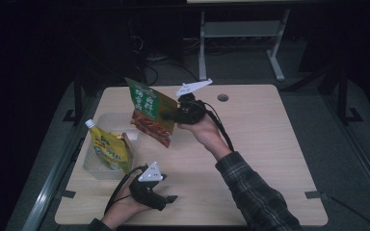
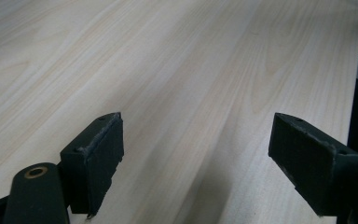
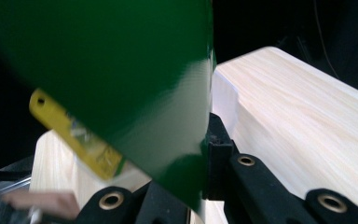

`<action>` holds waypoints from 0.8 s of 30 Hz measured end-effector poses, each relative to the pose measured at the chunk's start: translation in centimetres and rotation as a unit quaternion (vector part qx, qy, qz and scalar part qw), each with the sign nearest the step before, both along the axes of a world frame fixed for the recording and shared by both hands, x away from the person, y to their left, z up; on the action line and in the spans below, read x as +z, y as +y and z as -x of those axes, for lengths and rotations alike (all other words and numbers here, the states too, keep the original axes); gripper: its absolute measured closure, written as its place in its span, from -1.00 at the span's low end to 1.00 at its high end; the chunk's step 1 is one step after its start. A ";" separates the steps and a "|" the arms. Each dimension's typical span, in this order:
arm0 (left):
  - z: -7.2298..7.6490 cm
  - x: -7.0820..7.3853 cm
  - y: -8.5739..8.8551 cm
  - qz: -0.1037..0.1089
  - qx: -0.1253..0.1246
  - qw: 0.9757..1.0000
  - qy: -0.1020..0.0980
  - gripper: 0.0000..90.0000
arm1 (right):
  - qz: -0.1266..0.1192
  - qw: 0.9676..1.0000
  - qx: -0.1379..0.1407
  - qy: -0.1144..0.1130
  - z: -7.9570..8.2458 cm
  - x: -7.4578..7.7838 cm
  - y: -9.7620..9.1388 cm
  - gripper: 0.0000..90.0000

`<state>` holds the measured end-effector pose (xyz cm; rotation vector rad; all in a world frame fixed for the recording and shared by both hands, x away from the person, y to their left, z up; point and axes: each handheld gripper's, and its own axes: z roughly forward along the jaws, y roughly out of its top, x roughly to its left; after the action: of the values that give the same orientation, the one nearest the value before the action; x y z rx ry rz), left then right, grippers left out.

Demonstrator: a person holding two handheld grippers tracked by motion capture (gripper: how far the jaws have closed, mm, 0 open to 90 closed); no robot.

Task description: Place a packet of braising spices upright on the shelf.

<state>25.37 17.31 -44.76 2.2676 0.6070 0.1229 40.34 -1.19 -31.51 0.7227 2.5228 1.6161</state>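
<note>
A green food pouch [image 1: 150, 111] with a brown picture on its lower half hangs in the air above the table's middle left. My right gripper [image 1: 171, 115] is shut on its right edge; in the right gripper view the green pouch [image 3: 121, 79] stands pinched between the black jaws. A yellow spouted pouch [image 1: 108, 148] with a white cap stands upright in a clear tub [image 1: 96, 168] at the table's left. My left gripper [image 1: 169, 198] rests low near the front edge, pointing right. Its jaws stand wide apart, open [image 2: 196, 163] over bare wood, nothing between them.
The light wooden table [image 1: 260, 144] has a round cable hole [image 1: 223, 97] at the back. A dark floor and a white desk frame [image 1: 241, 38] lie beyond the far edge. A plaid sleeve [image 1: 250, 192] crosses the front right.
</note>
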 end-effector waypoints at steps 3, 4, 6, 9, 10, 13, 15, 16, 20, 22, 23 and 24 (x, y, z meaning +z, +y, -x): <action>0.0 0.0 -0.1 -0.002 -0.003 1.000 0.001 -0.61 | 0.003 1.000 0.012 -0.004 -1.1 0.7 3.0 1.00; 0.0 -0.1 -0.1 -0.001 -0.005 1.000 0.001 -0.61 | 0.003 1.000 0.012 -0.004 -1.1 0.7 3.0 1.00; 0.1 -0.1 -0.2 -0.002 -0.008 1.000 0.000 -0.61 | 0.003 1.000 0.016 -0.003 -1.5 0.9 4.4 1.00; 0.0 -0.1 -0.2 -0.008 -0.013 1.000 -0.004 -0.61 | 0.003 1.000 0.019 -0.004 -2.0 0.9 6.3 1.00; 0.1 -0.1 -0.3 -0.006 -0.011 1.000 -0.005 -0.61 | 0.004 1.000 0.018 -0.004 -2.2 0.9 6.8 1.00; 0.1 0.0 -0.3 -0.006 -0.013 1.000 -0.007 -0.61 | 0.002 1.000 0.019 -0.006 -2.7 0.8 8.2 1.00; 0.1 0.0 -0.3 -0.006 -0.013 1.000 -0.008 -0.61 | 0.001 1.000 0.016 -0.006 -3.1 0.7 9.0 1.00; 0.1 0.0 -0.2 -0.007 -0.013 1.000 -0.009 -0.61 | -0.001 1.000 0.014 -0.003 -3.2 0.6 9.3 1.00; 0.1 0.1 -0.3 -0.009 -0.015 1.000 -0.010 -0.61 | -0.003 1.000 0.007 -0.001 -3.9 0.0 10.5 1.00; 0.1 0.1 -0.3 -0.008 -0.016 1.000 -0.009 -0.61 | 0.000 1.000 0.006 0.002 -4.0 -0.4 11.0 1.00; 0.2 0.1 -0.3 -0.007 -0.015 1.000 -0.008 -0.61 | 0.002 1.000 0.006 0.003 -4.1 -0.6 11.2 0.99; 0.1 0.1 -0.4 -0.008 -0.016 1.000 -0.008 -0.61 | 0.004 1.000 0.006 0.001 -4.2 -0.9 11.4 0.99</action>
<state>25.22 16.95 -44.68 2.2894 0.5639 0.1312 44.55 10.22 -32.36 0.7120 2.5384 1.6086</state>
